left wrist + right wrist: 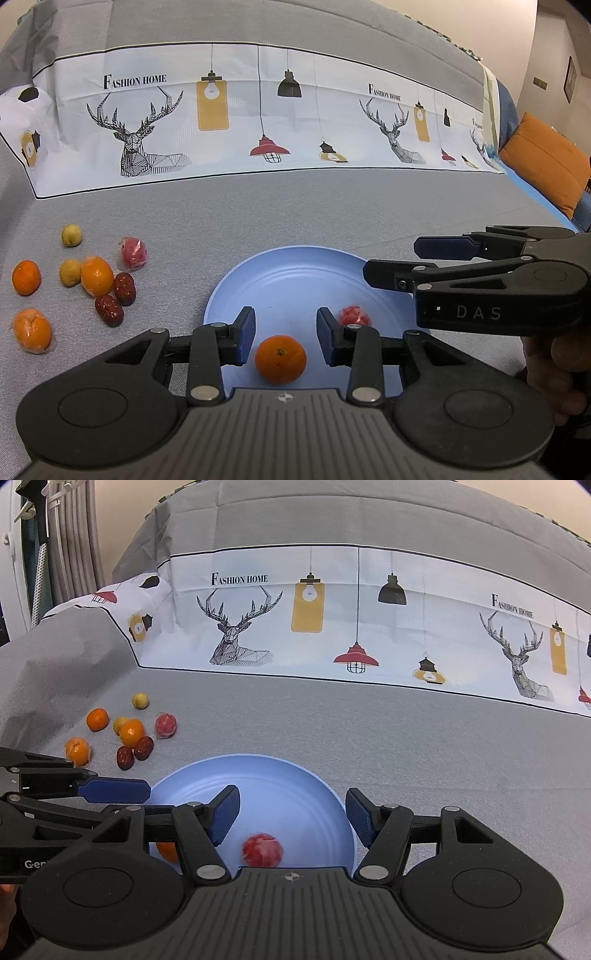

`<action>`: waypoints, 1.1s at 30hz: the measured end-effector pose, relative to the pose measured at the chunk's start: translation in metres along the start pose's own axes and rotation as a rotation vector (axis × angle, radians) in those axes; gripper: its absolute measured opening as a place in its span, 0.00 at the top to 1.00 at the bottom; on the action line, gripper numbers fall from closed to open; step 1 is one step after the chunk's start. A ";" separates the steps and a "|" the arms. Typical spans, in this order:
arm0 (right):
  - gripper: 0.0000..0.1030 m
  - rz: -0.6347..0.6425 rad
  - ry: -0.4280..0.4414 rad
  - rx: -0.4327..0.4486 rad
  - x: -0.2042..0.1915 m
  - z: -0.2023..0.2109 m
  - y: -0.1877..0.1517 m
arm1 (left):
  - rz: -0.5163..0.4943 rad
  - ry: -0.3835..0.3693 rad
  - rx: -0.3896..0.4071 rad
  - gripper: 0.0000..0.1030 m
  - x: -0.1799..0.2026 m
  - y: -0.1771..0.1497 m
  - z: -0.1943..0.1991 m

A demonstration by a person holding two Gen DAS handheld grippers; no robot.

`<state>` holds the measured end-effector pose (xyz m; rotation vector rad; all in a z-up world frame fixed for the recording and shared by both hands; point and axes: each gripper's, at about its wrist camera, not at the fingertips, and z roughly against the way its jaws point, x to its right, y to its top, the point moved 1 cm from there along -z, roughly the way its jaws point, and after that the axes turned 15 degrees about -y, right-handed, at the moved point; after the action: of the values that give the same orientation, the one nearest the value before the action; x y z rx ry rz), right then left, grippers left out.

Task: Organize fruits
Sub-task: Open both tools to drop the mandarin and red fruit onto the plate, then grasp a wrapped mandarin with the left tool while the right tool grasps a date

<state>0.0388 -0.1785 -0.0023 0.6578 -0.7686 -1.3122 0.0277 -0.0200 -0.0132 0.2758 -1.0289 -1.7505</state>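
A blue plate (291,277) (295,786) lies on the grey cloth. On it rest an orange (280,358) (167,851) and a wrapped red fruit (354,315) (262,850). My left gripper (286,334) is open, its pads on either side of the orange without touching it. My right gripper (291,819) is open above the red fruit; it also shows in the left wrist view (399,264). A loose pile sits to the left: three oranges (96,276), two red dates (123,288), two yellow-green fruits (71,235) and a wrapped red fruit (133,253).
A white printed cloth with deer and lamps (258,110) (369,620) drapes over the grey backrest behind. An orange cushion (546,162) lies at the far right. Curtains (70,535) hang at the far left.
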 end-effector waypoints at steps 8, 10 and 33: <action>0.36 0.002 -0.001 0.000 -0.001 0.000 0.000 | 0.004 0.002 0.005 0.61 -0.001 0.000 0.000; 0.36 0.004 -0.001 0.001 -0.002 0.000 -0.001 | 0.006 0.004 0.009 0.61 -0.002 0.000 0.001; 0.36 -0.027 0.031 0.005 -0.006 0.005 0.008 | 0.521 0.530 0.134 0.21 -0.133 0.013 0.040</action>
<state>0.0389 -0.1717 0.0058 0.6927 -0.7400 -1.3217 0.0695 0.1128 -0.0163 0.4784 -0.7398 -1.0583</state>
